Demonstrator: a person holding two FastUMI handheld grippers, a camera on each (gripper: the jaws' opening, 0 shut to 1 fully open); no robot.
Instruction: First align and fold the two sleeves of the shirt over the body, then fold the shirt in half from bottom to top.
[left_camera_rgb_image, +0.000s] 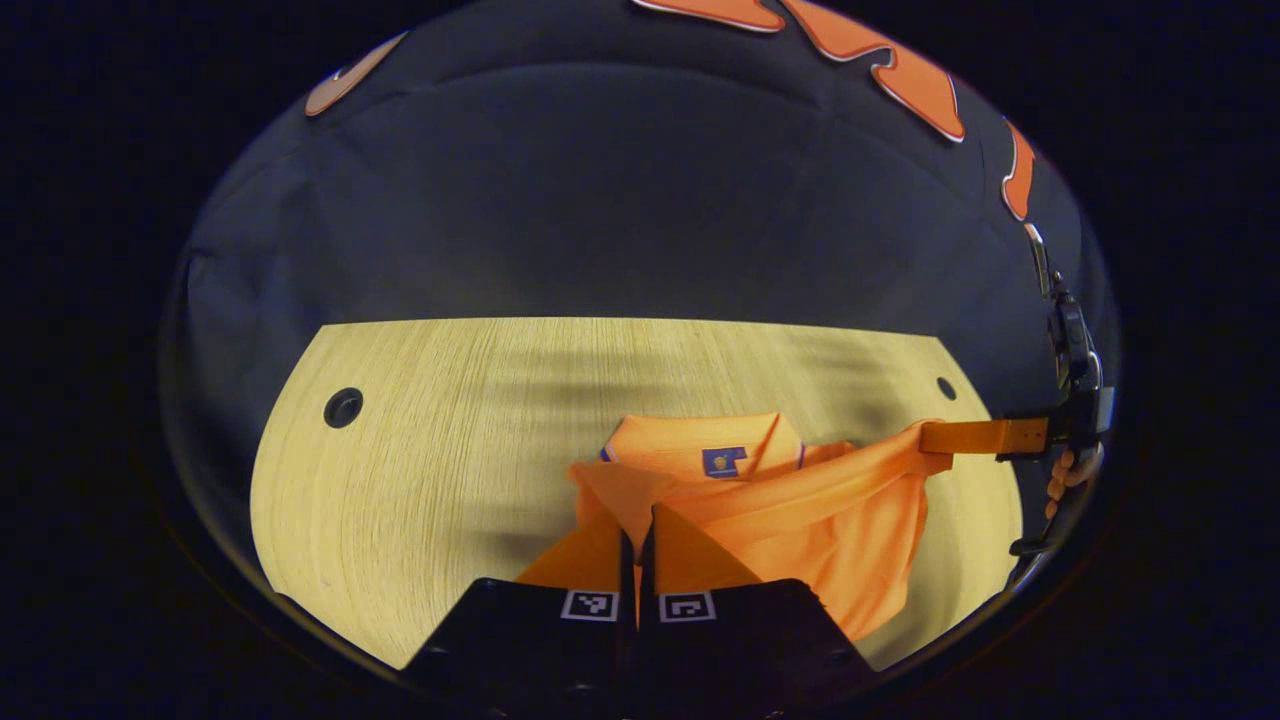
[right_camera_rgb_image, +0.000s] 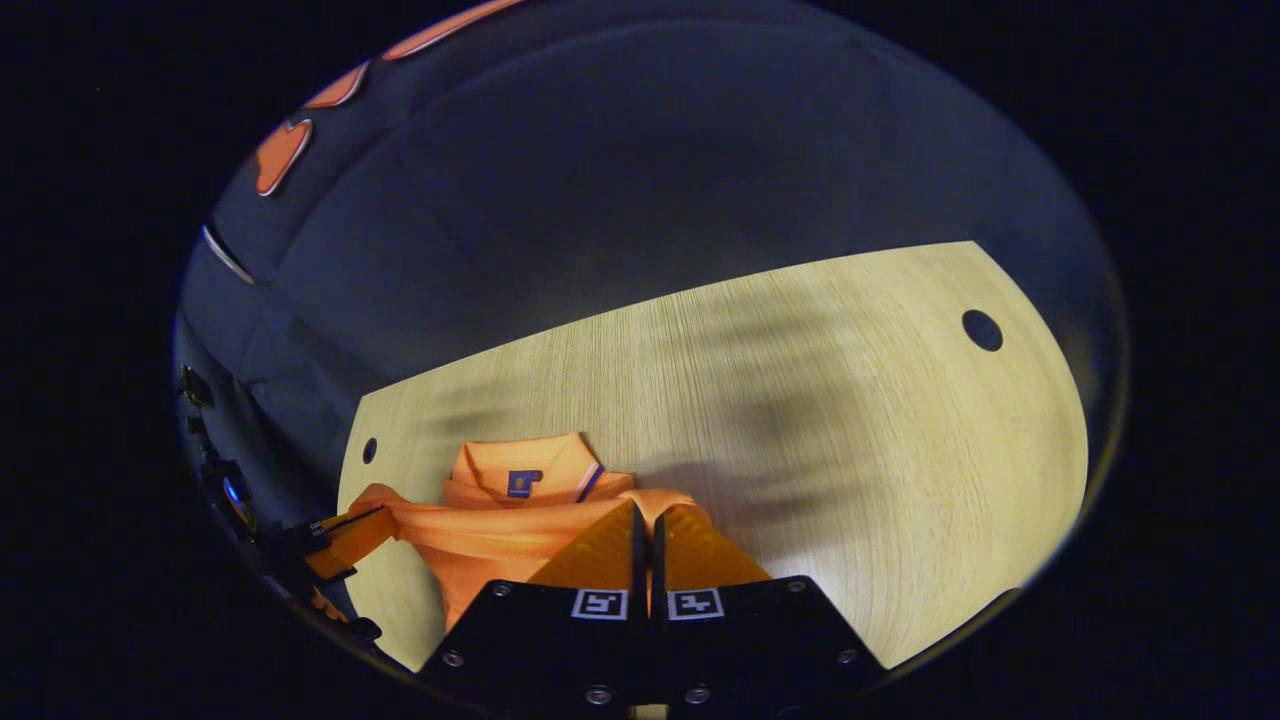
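Pinching shirt (left_camera_rgb_image: 800, 510) edge; left hand-held gripper (left_camera_rgb_image: 637, 535); right hand-held gripper (right_camera_rgb_image: 646, 535) likewise

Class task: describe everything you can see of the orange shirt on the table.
The orange shirt is a polo of soft knit-looking cloth, with a collar edged in a dark stripe and a small dark neck label. It lies on the pale wooden table, collar toward the far edge, partly lifted and creased. The left gripper pinches its near-left part; the right gripper pinches the opposite side, pulling the fabric taut between them. The lower hem is hidden.
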